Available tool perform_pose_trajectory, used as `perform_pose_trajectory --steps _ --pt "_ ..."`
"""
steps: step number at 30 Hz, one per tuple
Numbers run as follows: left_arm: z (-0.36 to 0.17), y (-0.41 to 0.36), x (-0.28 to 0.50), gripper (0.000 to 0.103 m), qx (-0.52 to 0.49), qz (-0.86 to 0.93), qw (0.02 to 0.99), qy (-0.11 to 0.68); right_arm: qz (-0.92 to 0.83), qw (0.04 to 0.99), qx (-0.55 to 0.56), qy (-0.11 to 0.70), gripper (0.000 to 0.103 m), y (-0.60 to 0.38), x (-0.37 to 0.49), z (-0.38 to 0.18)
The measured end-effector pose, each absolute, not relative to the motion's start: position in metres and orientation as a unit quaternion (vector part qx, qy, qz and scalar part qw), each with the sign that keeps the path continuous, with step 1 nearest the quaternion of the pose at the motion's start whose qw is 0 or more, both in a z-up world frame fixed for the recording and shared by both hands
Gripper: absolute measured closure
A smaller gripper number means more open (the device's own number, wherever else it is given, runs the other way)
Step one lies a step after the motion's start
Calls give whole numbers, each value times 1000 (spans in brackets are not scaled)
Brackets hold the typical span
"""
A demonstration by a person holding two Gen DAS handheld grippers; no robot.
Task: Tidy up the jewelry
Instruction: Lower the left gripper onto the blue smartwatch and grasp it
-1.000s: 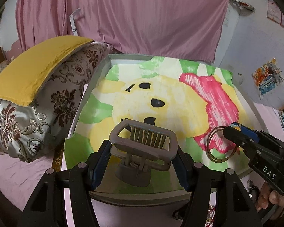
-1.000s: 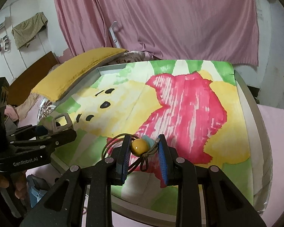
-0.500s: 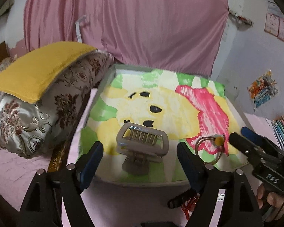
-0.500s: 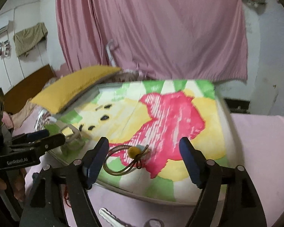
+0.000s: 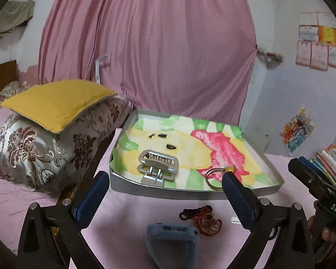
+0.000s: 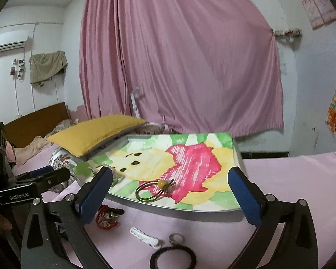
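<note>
A shallow metal tray (image 5: 190, 193) lined with a painted yellow, pink and green sheet stands on the pink bed; it also shows in the right wrist view (image 6: 186, 211). A grey claw hair clip (image 5: 158, 167) lies in its front left. A brown hair tie with a yellow bead (image 6: 155, 189) lies in its front right, also seen in the left wrist view (image 5: 215, 177). My left gripper (image 5: 165, 198) is open and empty, in front of the tray. My right gripper (image 6: 170, 195) is open and empty, also pulled back.
On the bed in front of the tray lie a red and black bracelet bundle (image 5: 201, 218), a blue-grey pouch (image 5: 171, 238), a white clip (image 6: 144, 236), a ring (image 6: 176, 238) and a black hair band (image 6: 173, 257). Pillows (image 5: 53, 139) sit left of the tray.
Both grippers opened, released the claw clip and the hair tie onto the tray, then pulled back and up from it.
</note>
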State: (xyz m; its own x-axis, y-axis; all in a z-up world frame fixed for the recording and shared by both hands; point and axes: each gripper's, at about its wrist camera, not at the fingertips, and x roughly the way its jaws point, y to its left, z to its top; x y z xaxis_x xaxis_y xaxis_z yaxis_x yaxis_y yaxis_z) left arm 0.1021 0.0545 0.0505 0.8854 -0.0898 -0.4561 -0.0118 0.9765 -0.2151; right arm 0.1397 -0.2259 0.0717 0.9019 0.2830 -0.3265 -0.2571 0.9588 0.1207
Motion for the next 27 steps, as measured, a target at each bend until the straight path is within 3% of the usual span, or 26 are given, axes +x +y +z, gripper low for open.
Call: perform_pose_trajectory --steps 6,13,27 --pt "53 50 77 1 -105 -26 974 200 135 980 25 145 2 -232 113 74" --pt "47 42 56 1 -79 -25 979 187 139 973 29 185 2 -237 103 59" --pt "7 32 78 1 -29 1 949 314 135 946 23 293 2 -234 116 21"
